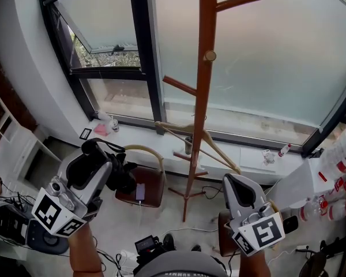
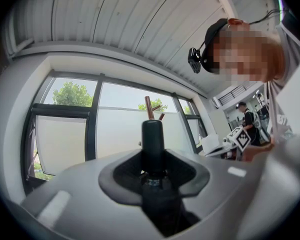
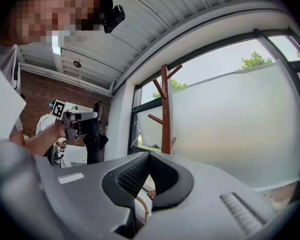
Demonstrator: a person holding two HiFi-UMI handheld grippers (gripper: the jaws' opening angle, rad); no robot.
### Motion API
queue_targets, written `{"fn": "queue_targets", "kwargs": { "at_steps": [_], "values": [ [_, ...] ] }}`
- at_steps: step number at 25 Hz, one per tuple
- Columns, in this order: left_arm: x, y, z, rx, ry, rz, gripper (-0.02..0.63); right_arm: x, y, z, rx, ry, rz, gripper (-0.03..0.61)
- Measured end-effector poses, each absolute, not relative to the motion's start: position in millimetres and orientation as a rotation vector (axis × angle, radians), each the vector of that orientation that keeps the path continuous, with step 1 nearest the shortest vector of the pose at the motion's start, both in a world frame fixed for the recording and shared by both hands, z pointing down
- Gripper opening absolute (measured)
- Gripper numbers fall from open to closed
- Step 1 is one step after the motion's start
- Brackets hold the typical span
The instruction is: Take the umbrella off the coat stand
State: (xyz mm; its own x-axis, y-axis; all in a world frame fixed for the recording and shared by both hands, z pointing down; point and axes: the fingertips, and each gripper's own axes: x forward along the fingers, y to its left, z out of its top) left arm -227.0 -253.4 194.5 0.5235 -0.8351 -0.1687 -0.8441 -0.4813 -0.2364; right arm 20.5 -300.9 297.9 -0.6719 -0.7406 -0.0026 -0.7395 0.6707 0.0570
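Head view: mounted high, facing steeply down. The coat stand (image 1: 203,97) and window (image 1: 265,68) lie ahead, with the left hand-held gripper (image 1: 122,176) and right hand-held gripper (image 1: 235,183) close below.

Left gripper view: set just behind its own jaws, angled up towards the ceiling (image 2: 140,24) and window.

Right gripper view: same mounting, facing the window.

All three views share the coat stand. The right gripper view also takes in the left hand-held gripper.

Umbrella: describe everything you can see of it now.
The umbrella is black, folded into a compact fabric bundle, with a smooth, plastic-looking cylindrical end poking out between the jaws. The left gripper is shut on it. It stands roughly upright, off the coat stand, left of it and apart in the head view, touching nothing else visible.
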Motion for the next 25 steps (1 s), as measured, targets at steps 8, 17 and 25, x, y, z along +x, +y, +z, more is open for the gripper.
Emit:
{"fn": "queue_targets", "kwargs": {
  "at_steps": [8, 17, 25],
  "values": [
    [-216, -224, 212, -2.506, 1.412, 0.005, 0.141, 17, -284, 294, 1.192, -2.847, -0.129, 0.0],
    [-203, -203, 237, -2.561, 1.429, -0.002, 0.141, 15, -271, 297, 1.149, -2.857, -0.121, 0.0],
    [-189, -199, 247, -2.595, 1.415, 0.002, 0.14, 19, -268, 302, 1.136, -2.854, -0.11, 0.0]
  ]
}}
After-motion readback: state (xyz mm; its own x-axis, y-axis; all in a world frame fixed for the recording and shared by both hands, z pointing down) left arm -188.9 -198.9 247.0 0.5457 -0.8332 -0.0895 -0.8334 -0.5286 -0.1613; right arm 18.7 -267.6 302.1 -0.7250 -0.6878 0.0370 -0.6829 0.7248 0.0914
